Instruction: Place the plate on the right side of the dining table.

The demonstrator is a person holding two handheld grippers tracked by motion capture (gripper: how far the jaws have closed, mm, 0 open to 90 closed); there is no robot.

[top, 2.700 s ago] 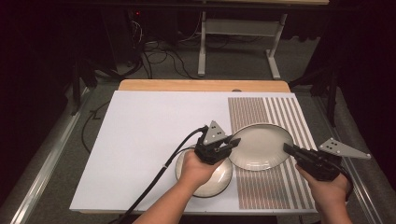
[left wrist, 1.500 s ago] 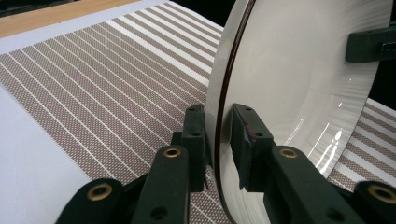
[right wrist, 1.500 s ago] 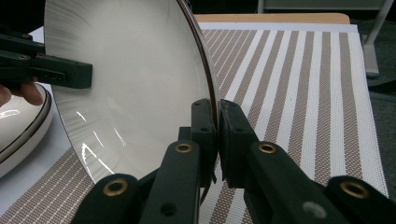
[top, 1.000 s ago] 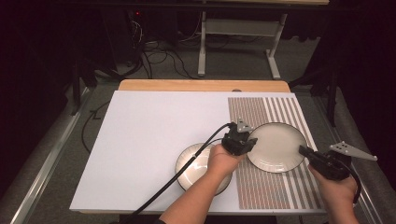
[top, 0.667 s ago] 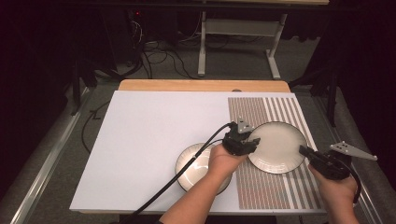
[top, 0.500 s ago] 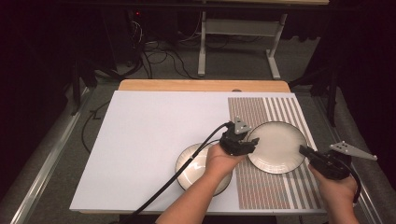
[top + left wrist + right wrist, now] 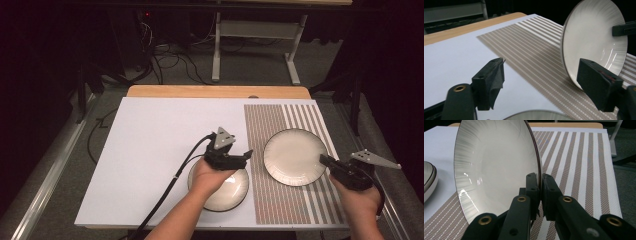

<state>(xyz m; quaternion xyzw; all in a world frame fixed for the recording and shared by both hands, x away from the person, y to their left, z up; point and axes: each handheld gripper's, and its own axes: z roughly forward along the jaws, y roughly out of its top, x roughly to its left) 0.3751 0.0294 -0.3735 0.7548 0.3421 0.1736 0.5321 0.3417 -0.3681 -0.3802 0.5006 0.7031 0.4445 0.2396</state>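
High view: left gripper (image 7: 246, 155) pulled back from the plate (image 7: 295, 156), now apart from its near rim and hanging over the far edge of the bowl (image 7: 220, 185) beside it; jaws just been opening, nothing between them. A second ago clamped on the plate's left rim, so a handover looks finished on that side. Right gripper (image 7: 325, 161) at the plate's right rim, in the same spot as before, holding it over the striped mat (image 7: 270, 200).

Left gripper view: jaws spread wide, bare white sheet (image 7: 454, 60) between them, no contact with anything. Plate (image 7: 594, 42) beyond the right-hand jaw, tilted up on edge over the mat (image 7: 531, 57), the other gripper's jaw tip (image 7: 624, 28) at its far rim. Probably resting on the mat at its lower edge, though hard to say since the near jaw covers that part. Top of the bowl (image 7: 534, 115) just showing at the bottom.

Right gripper view: right gripper (image 7: 540, 183) clenched on the plate's rim, one jaw inside, one outside. Plate (image 7: 496, 165) steeply tilted; bowl (image 7: 429, 181) to its left on the sheet.

Meaning: plate now carried by the right gripper alone, left free for the bowl.
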